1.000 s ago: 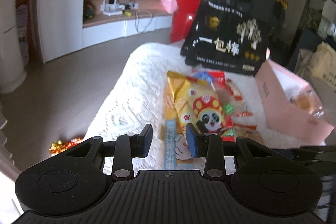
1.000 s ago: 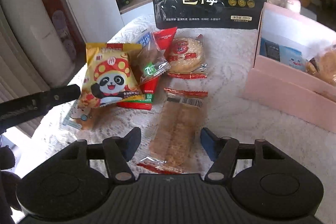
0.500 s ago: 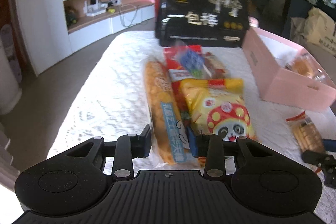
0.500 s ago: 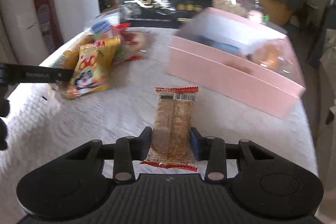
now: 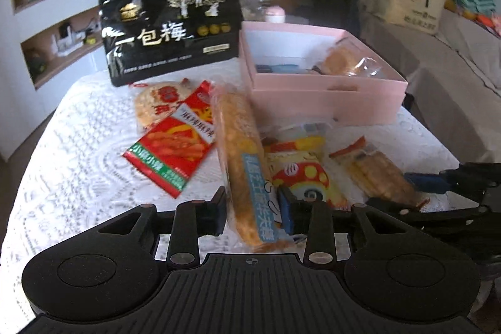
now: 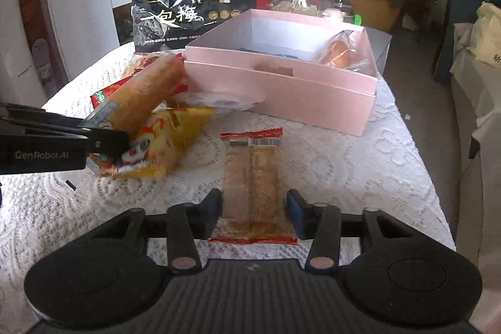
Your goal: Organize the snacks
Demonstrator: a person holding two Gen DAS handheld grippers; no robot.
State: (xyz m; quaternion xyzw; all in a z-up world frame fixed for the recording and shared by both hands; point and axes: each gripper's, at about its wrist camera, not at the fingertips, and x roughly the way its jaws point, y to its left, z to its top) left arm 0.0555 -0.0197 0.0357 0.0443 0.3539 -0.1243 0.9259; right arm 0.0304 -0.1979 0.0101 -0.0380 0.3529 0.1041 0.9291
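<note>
Left gripper is clamping the long orange snack roll, lifting it off the pile. Right gripper is opening around the flat biscuit pack on the tablecloth. Advice: carry the roll level over the pink box wall before releasing.

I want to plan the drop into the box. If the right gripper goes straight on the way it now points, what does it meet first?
The right gripper, its jaws opening around the brown wafer pack, would probably meet the near wall of the pink box first. Bare lace tablecloth lies before it, though depth is unclear.
</note>
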